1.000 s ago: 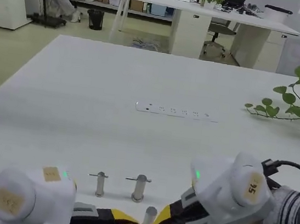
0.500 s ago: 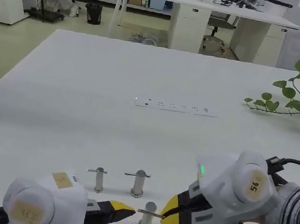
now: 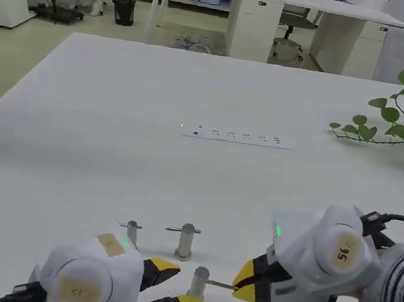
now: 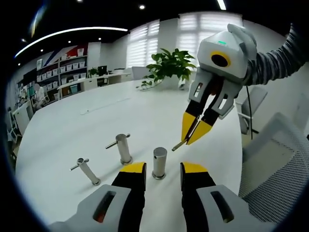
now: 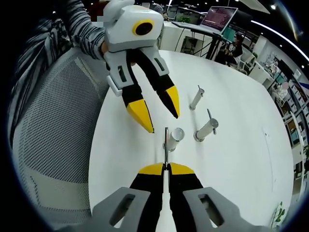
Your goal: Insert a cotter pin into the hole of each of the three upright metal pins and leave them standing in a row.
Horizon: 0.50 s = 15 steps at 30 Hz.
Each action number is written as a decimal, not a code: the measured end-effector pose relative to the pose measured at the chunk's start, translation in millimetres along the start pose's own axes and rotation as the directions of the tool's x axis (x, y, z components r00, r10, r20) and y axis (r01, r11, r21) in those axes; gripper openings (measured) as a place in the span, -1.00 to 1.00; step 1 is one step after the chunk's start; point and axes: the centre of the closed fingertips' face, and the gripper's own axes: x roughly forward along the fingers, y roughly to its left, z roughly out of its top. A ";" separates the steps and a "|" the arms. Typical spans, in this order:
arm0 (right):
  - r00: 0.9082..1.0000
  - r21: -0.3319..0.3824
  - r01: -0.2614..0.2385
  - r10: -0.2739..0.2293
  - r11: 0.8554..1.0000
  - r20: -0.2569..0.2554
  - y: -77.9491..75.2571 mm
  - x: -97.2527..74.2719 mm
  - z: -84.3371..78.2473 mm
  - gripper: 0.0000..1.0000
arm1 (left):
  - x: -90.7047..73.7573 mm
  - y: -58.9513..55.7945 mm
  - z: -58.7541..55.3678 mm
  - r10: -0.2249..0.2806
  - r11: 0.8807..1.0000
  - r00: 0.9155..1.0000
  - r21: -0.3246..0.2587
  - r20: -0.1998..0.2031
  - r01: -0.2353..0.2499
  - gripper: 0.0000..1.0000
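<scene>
1. Pinching a cotter pin [image 5: 166, 142] between pressed-together fingers, the right gripper [image 3: 242, 287] is holding its tip beside the top of the bare metal pin [image 3: 200, 280].
2. The left gripper [image 4: 163, 168] is hovering with fingers spread, that pin standing just ahead of their gap.
3. A fitted pin [image 3: 186, 240] and a second fitted pin [image 3: 131, 233] are standing beyond the fingertips.
4. The table [image 3: 196, 83] is stretching wide past them, its edge running close by both grippers, a mesh chair [image 5: 58, 121] beyond.

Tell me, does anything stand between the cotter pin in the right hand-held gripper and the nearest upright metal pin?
Nothing visible does. The cotter pin in the right hand-held gripper points at the bare metal pin across a clear gap. The left hand-held gripper has open jaws close by that pin, not in the gap.
</scene>
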 end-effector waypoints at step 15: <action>0.998 0.022 0.015 -0.013 1.000 -0.067 -12.5 9.0 -23.6 -1.00 | 19.9 6.6 -3.3 0.030 0.999 0.999 -0.018 -0.038 -0.031 -0.58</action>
